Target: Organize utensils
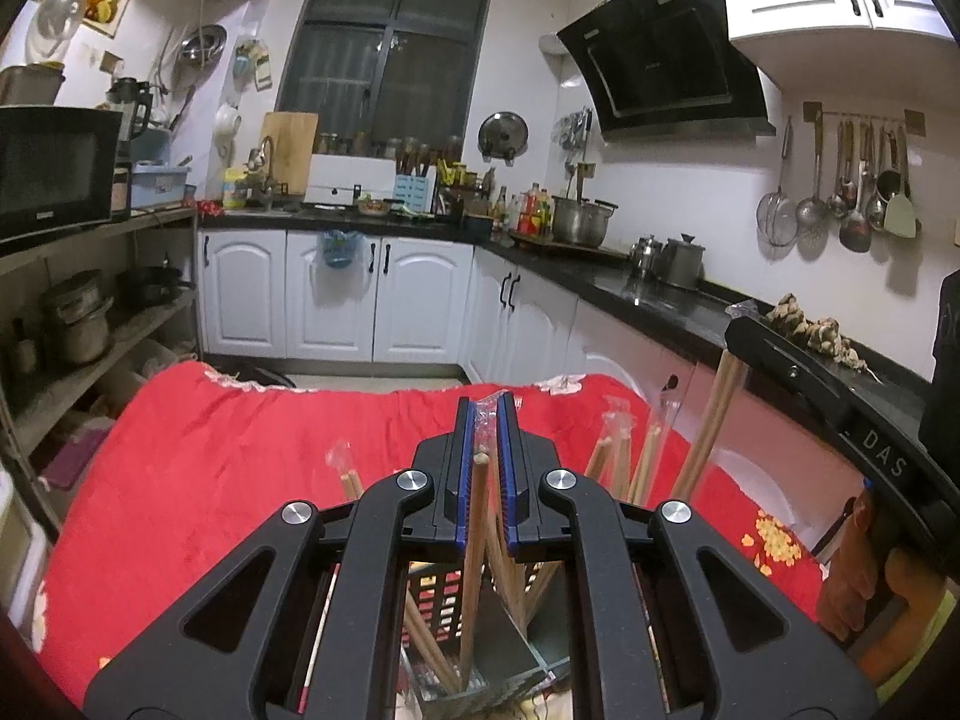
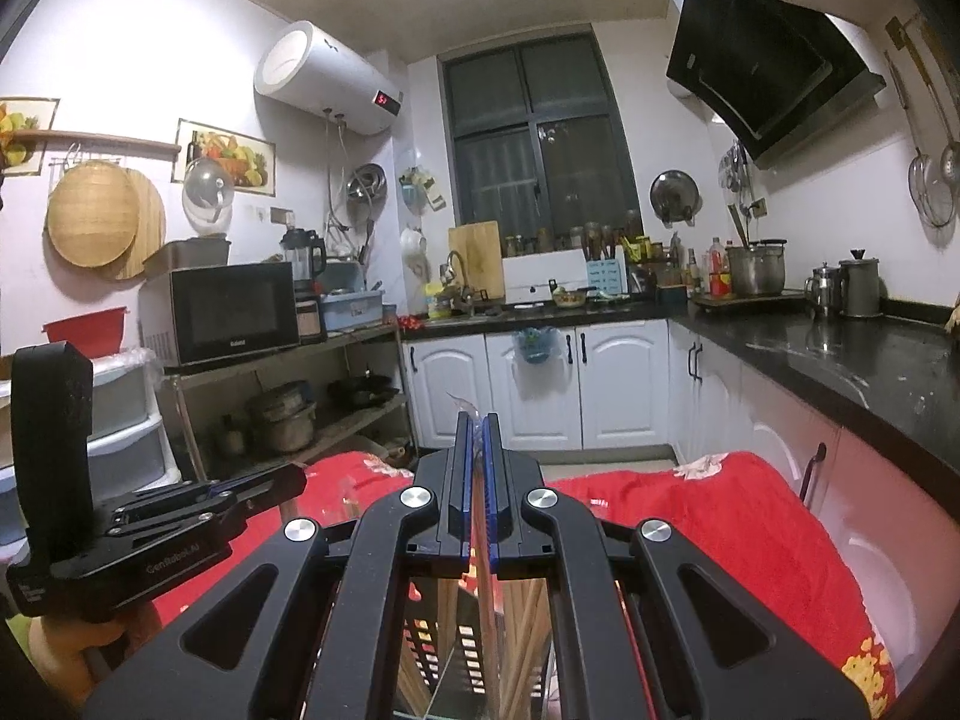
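My left gripper (image 1: 486, 405) is shut on a pair of wooden chopsticks (image 1: 477, 516) in a clear plastic sleeve. The pair hangs down into a black perforated utensil holder (image 1: 432, 594) on the red cloth. More wrapped chopsticks (image 1: 612, 450) stand in the holder. In the right wrist view my right gripper (image 2: 477, 420) is shut on another wrapped pair (image 2: 489, 612), which reaches into the same holder (image 2: 432, 642). Seen from the left wrist, the right gripper (image 1: 739, 336) hangs at the right with its chopsticks (image 1: 711, 420) slanting down. The left gripper (image 2: 288, 480) shows at the left of the right wrist view.
A red cloth (image 1: 240, 450) covers the table under the holder. A dark kitchen counter (image 1: 660, 294) with pots runs along the right over white cabinets. A shelf with a microwave (image 1: 54, 168) stands at the left. A hand (image 1: 852, 576) grips the right tool.
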The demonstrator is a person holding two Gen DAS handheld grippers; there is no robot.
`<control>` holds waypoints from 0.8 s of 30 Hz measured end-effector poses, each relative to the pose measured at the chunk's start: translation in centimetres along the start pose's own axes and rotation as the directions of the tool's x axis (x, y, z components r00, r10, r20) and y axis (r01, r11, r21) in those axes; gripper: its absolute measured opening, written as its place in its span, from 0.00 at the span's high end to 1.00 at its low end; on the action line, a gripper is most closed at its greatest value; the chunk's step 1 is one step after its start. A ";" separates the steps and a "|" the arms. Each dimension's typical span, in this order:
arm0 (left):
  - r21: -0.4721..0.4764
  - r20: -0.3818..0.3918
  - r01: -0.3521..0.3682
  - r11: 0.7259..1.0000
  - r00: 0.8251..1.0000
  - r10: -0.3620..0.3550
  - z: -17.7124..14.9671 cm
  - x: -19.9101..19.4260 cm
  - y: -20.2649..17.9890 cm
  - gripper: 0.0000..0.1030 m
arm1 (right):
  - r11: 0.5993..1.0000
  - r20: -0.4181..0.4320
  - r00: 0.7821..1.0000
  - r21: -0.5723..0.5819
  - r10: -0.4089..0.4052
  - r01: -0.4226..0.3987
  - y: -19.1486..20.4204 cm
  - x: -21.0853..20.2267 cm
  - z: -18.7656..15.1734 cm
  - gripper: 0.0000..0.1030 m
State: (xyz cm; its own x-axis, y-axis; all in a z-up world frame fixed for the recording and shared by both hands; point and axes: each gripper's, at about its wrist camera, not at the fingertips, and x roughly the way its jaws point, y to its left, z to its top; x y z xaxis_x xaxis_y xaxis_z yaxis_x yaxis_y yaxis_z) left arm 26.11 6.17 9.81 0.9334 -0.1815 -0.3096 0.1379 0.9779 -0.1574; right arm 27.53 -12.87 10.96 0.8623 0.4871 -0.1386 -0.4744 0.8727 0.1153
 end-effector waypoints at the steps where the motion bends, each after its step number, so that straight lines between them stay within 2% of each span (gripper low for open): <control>1: -0.004 -0.007 0.000 1.000 1.000 0.000 -0.2 0.1 0.0 0.95 | 1.000 -0.008 1.000 0.001 -0.011 0.011 0.0 0.1 -0.2 0.96; 4: -0.020 -0.022 -0.009 1.000 1.000 0.008 -0.6 0.2 0.3 0.93 | 1.000 -0.027 0.999 0.012 -0.026 0.026 -0.1 0.3 -0.6 0.96; 5: -0.024 -0.029 -0.010 1.000 1.000 0.010 -0.7 0.2 0.5 0.87 | 0.999 -0.040 0.999 0.019 -0.033 0.034 -0.1 0.3 -0.8 0.94; 6: -0.028 -0.040 -0.015 0.999 0.999 0.014 -0.7 0.1 0.6 0.74 | 0.999 -0.044 0.998 0.023 -0.039 0.040 -0.3 0.2 -0.8 0.89; 7: -0.031 -0.044 -0.023 0.999 0.999 0.022 -0.8 0.0 0.6 0.66 | 0.998 -0.045 0.998 0.029 -0.046 0.047 -0.3 0.0 -0.9 0.74; 8: -0.038 -0.044 -0.032 0.999 0.999 0.030 -0.8 -0.3 0.7 0.56 | 0.998 -0.042 0.998 0.038 -0.048 0.050 -0.5 -0.3 -0.8 0.64; 10: -0.053 -0.042 -0.038 0.998 0.998 0.036 -0.7 -1.0 0.9 0.48 | 0.997 -0.043 0.998 0.052 -0.050 0.053 -0.6 -0.9 -0.7 0.61; 12: -0.069 -0.043 -0.050 0.996 0.998 0.047 -0.5 -1.6 1.1 0.29 | 0.996 -0.056 0.997 0.056 -0.061 0.064 -0.7 -1.7 -0.6 0.53; 13: -0.082 -0.043 -0.054 0.995 0.998 0.050 -0.3 -2.0 1.2 0.24 | 0.996 -0.060 0.996 0.055 -0.066 0.069 -0.7 -2.2 -0.5 0.44; 15: -0.100 -0.038 -0.053 0.994 0.998 0.049 -0.1 -2.9 1.2 0.12 | 0.996 -0.071 0.995 0.047 -0.074 0.077 -0.7 -3.2 -0.4 0.34; 16: -0.105 -0.037 -0.057 0.993 0.998 0.053 0.1 -3.3 1.0 0.10 | 0.996 -0.086 0.994 0.042 -0.073 0.077 -0.6 -3.7 -0.3 0.25; 20: -0.115 -0.049 -0.075 0.991 0.996 0.069 0.5 -5.2 0.1 0.10 | 0.996 -0.107 0.992 0.053 -0.070 0.076 -0.7 -6.0 -0.3 0.11; 24: -0.123 -0.094 -0.082 0.989 0.993 0.071 0.4 -6.4 -0.5 0.10 | 0.996 -0.113 0.992 0.069 -0.054 0.062 -0.6 -8.2 -0.3 0.07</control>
State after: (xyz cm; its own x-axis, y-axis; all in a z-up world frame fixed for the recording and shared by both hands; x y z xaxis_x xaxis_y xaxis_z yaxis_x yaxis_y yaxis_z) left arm 20.21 6.90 12.22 0.9057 -0.1206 -0.4063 0.0188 0.9691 -0.2459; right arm 20.71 -17.40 11.71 0.8610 0.4403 -0.2546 -0.4071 0.8966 0.1740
